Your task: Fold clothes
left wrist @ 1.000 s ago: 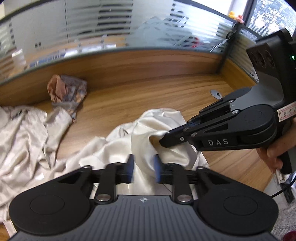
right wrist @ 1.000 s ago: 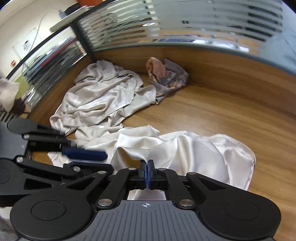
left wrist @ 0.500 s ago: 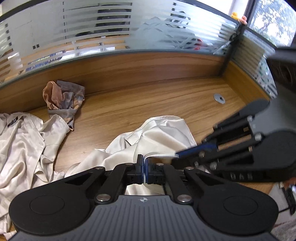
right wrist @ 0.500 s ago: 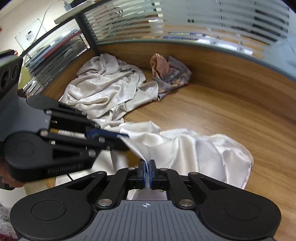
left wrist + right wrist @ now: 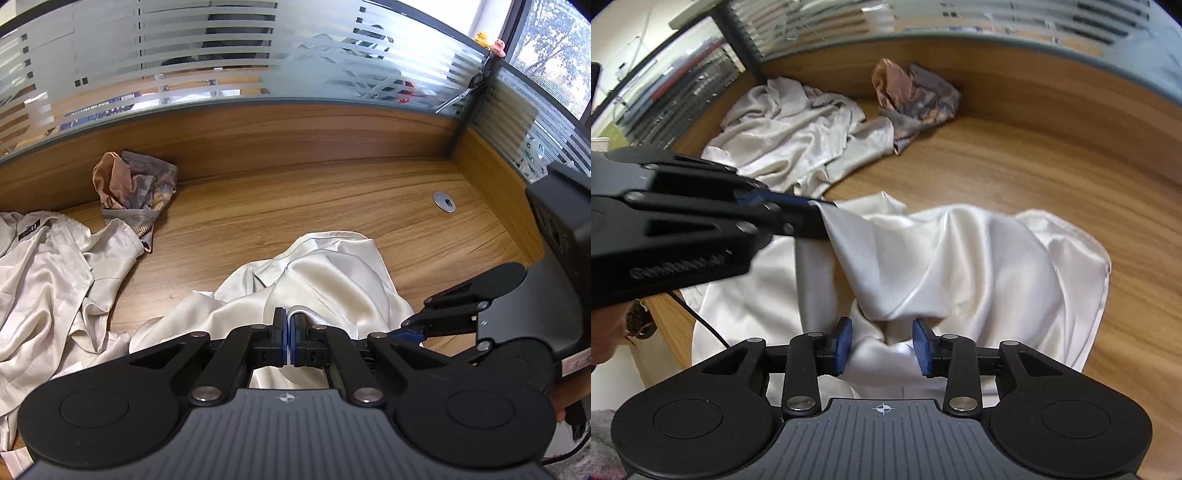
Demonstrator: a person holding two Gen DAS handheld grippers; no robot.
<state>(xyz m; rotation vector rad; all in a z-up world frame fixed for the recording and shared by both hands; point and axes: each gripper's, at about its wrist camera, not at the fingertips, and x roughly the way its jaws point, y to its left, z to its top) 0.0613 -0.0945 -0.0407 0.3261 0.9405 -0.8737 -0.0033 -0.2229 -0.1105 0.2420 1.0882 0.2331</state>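
Note:
A cream satin garment (image 5: 332, 280) lies crumpled on the wooden desk (image 5: 295, 206). My left gripper (image 5: 287, 334) is shut on a raised fold of its near edge. From the right wrist view, that left gripper (image 5: 816, 218) holds a corner of the same garment (image 5: 979, 258) lifted off the desk. My right gripper (image 5: 882, 345) is low over the cloth and its jaws are opening. A bunched fold sits between the blue pads (image 5: 843, 345), which do not press on it. In the left wrist view the right gripper (image 5: 415, 330) is at the right, beside the garment.
A second cream garment (image 5: 44, 273) is heaped at the desk's left, and a crumpled patterned cloth (image 5: 133, 188) lies by the back wall. Wooden partitions topped with frosted glass close the back and sides. A cable grommet (image 5: 444, 202) sits at the far right. The desk's front edge (image 5: 670, 325) is close.
My left gripper closed on the garment's edge and has held still since. My right gripper, shut on the cloth before, has dropped slightly and opened, letting the fold go.

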